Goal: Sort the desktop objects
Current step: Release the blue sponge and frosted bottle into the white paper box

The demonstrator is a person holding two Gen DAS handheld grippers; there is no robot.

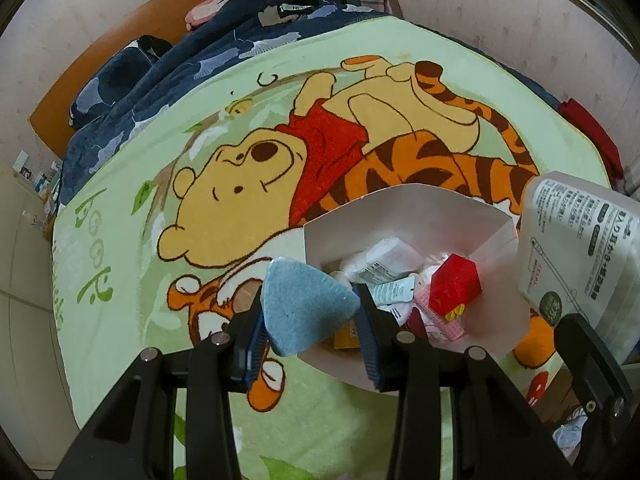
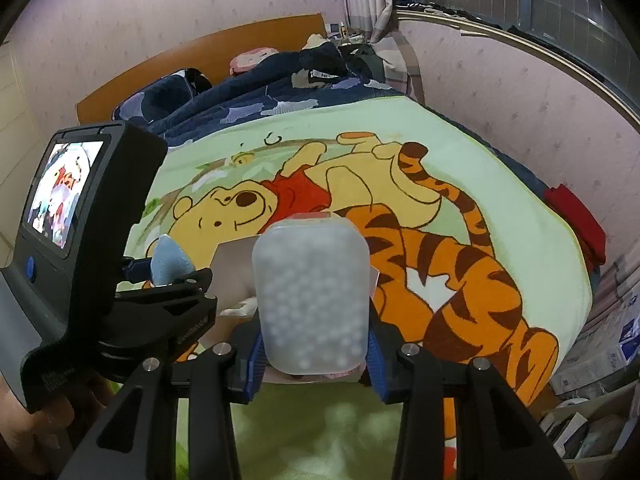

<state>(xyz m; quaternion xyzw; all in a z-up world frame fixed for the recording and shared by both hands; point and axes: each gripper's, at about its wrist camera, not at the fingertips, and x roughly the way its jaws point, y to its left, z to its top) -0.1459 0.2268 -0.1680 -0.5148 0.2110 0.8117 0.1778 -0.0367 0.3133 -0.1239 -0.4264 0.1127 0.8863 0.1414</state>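
Note:
My left gripper (image 1: 312, 312) is shut on a blue teardrop sponge (image 1: 304, 304), held just over the near left corner of a white paper box (image 1: 416, 208). The box lies on the cartoon blanket (image 1: 132, 240) and holds a red carton (image 1: 454, 284), white tubes and other small items. My right gripper (image 2: 314, 332) is shut on a frosted plastic container of cotton swabs (image 2: 312, 300), which hangs above the same box (image 2: 232, 272). That container (image 1: 580, 248) shows at the right in the left wrist view. The sponge (image 2: 170, 262) and the left gripper (image 2: 176, 276) sit left of it.
A dark blue quilt (image 1: 168, 76) and an orange headboard (image 1: 100, 64) lie beyond the blanket. A red cloth (image 2: 576, 224) hangs off the bed's right edge. Cardboard boxes (image 2: 600, 352) stand on the floor at the right. A hand (image 2: 60, 412) holds the left gripper's handle.

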